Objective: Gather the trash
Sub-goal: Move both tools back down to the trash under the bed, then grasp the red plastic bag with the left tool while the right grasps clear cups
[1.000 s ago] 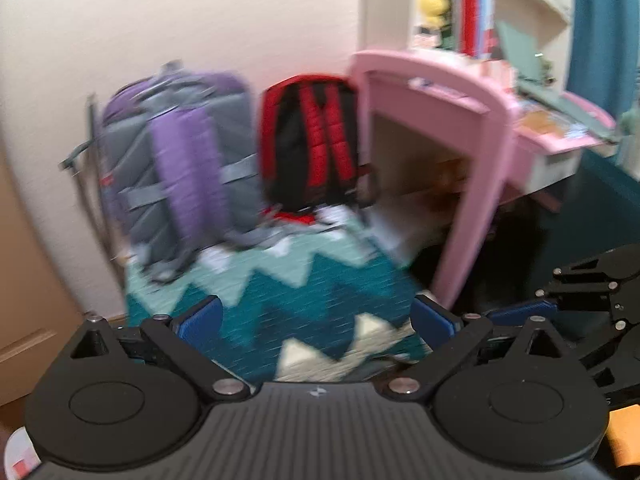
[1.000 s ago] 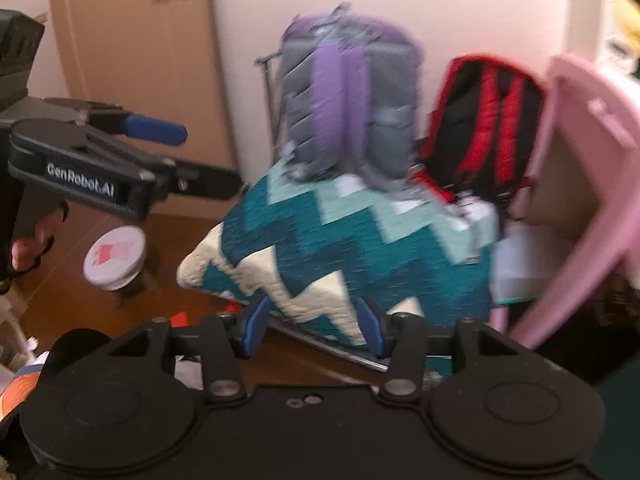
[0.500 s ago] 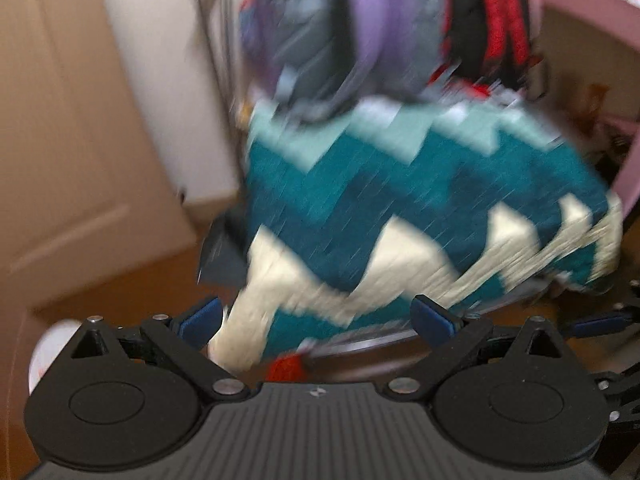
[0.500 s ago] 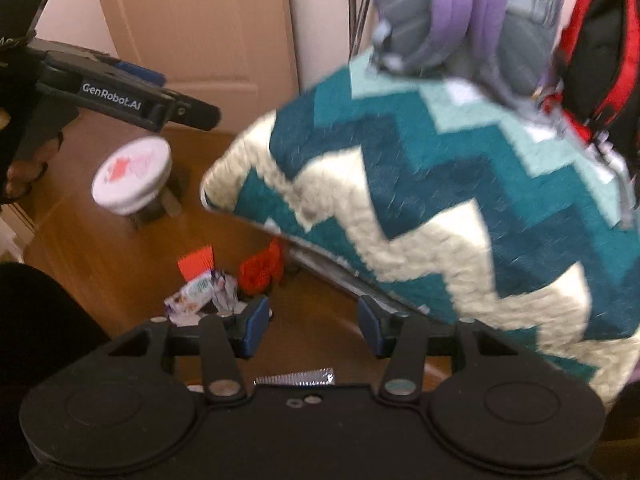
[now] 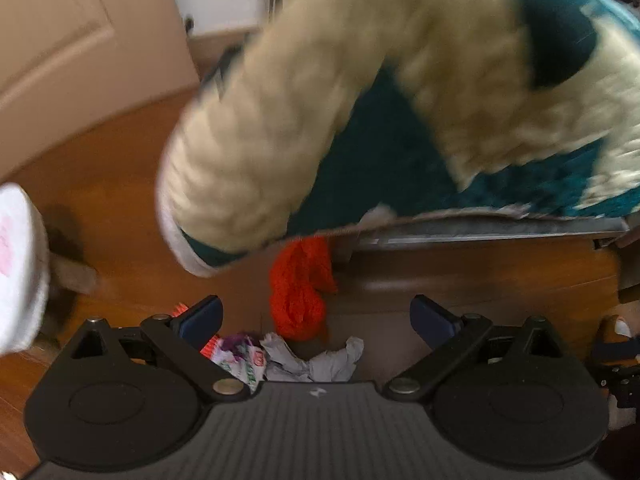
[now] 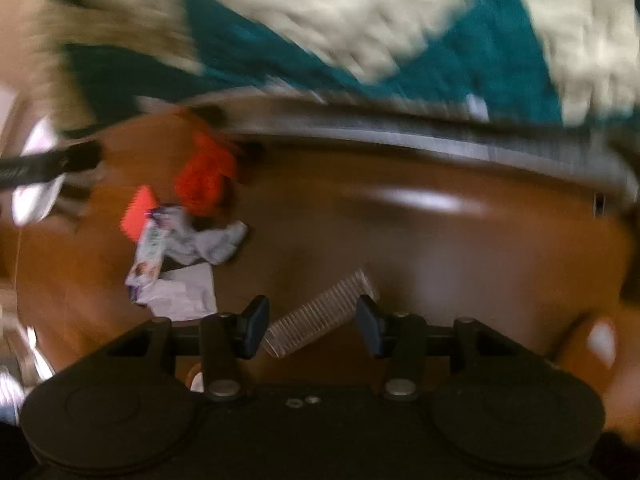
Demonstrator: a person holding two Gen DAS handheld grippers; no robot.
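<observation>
Left wrist view first: the left tool [image 5: 316,316] has its two blue tips spread wide, with nothing between them. Just below and between the tips lies a small heap of trash on the brown wood floor [image 5: 460,280]. I can see a fuzzy red piece [image 5: 298,292], a crumpled grey paper [image 5: 320,364] and a colourful wrapper [image 5: 240,356]. The red piece touches the edge of a big cream and teal blanket [image 5: 320,92] that hangs over a metal rail [image 5: 480,232]. A white round lid [image 5: 16,272] sits at the far left.

Right wrist view next, and it is blurry. The right tool [image 6: 312,322] is also spread apart and holds nothing. A shiny ribbed silver wrapper [image 6: 320,314] lies flat on the floor right between its tips. The heap with the red piece [image 6: 204,180] and grey paper [image 6: 216,242] is off to the left, with a flat white paper [image 6: 180,294] beside it.

All this trash looks very light, thin and soft. I think it will squash easily and may slip out. The silver wrapper lies flat, so pinching across its narrow width seems best. The grey paper sticks up in folds, so a raised fold is a good place to pinch.
</observation>
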